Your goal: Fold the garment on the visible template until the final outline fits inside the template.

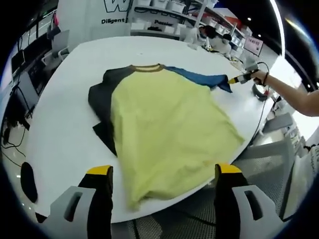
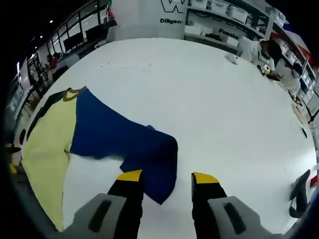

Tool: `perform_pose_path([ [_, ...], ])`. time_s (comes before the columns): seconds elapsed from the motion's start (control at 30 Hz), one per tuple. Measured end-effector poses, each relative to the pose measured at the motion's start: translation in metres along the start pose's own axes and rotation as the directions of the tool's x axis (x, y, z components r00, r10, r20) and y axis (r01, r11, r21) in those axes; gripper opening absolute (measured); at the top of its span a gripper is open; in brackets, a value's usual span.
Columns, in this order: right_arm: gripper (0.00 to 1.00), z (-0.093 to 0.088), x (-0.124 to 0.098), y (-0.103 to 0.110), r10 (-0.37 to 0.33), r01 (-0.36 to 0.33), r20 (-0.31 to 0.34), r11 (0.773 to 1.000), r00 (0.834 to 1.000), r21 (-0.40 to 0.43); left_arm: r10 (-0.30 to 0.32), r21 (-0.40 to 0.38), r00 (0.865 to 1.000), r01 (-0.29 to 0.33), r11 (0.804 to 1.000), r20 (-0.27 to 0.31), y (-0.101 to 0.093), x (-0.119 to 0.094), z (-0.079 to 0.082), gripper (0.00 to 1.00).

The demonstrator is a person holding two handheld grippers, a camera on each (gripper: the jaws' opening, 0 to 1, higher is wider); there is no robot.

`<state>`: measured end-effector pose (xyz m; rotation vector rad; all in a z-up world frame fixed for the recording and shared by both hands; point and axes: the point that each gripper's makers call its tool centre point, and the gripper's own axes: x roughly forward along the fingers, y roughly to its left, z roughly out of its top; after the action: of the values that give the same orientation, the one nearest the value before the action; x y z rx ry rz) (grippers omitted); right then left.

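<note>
1. The shirt (image 1: 169, 129) is laid flat on the white table (image 1: 65, 124), collar toward the far edge, hem overhanging the near edge; no template outline can be made out.
2. The blue sleeve (image 2: 124, 144) is stretched away from the shirt body, prob. so it can be folded inward.
3. Right gripper (image 2: 167, 180): seen in the left gripper view touching the sleeve tip. In its own view the jaws are apart w/ the cuff at the left jaw; grip on cloth cannot be told.
4. Left gripper (image 1: 164, 172): jaws wide, nothing held, poised over the shirt hem, likely to steady or lift it.
5. Dark sleeve (image 1: 102, 97) lies bunched on the shirt's opposite side.
</note>
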<state>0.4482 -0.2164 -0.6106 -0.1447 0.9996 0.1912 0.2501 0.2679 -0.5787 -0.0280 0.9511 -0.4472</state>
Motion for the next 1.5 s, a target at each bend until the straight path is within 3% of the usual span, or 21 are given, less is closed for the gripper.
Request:
perform_pose_path([
  [0.33, 0.31, -0.026, 0.008, 0.001, -0.04, 0.039, 0.015, 0.997, 0.999, 0.069, 0.009, -0.008, 1.0, -0.009, 1.0, 0.023, 0.002, -0.003, 0.003, 0.79],
  [0.7, 0.24, -0.031, 0.011, -0.002, -0.072, 0.06, 0.076, 0.986, 0.995, 0.153, 0.02, -0.006, 0.998, -0.019, 1.0, 0.055, 0.006, -0.007, 0.014, 0.78],
  [0.9, 0.21, -0.03, 0.012, 0.002, -0.08, 0.056, 0.124, 0.981, 0.989, 0.185, 0.03, -0.007, 0.998, -0.029, 1.0, 0.047, 0.007, -0.007, 0.011, 0.78],
  [1.03, 0.17, -0.028, 0.012, 0.005, -0.098, 0.07, 0.15, 0.981, 0.984, 0.182, 0.034, -0.015, 0.998, -0.033, 0.999, 0.057, 0.008, -0.007, 0.012, 0.77],
  [1.17, 0.0, -0.027, 0.01, 0.011, -0.114, 0.089, 0.17, 0.985, 0.979, 0.15, 0.038, -0.018, 0.997, -0.037, 0.999, 0.061, 0.009, -0.008, 0.012, 0.76],
  [1.23, 0.0, -0.027, 0.009, 0.008, -0.135, 0.127, 0.161, 0.99, 0.978, 0.059, 0.036, -0.021, 0.997, -0.035, 0.999, 0.065, 0.009, -0.009, 0.013, 0.75],
  [1.5, 0.0, -0.025, -0.005, 0.007, -0.129, 0.121, 0.153, 0.991, 0.98, 0.061, 0.046, -0.026, 0.996, -0.044, 0.999, 0.074, 0.011, -0.011, 0.015, 0.73],
])
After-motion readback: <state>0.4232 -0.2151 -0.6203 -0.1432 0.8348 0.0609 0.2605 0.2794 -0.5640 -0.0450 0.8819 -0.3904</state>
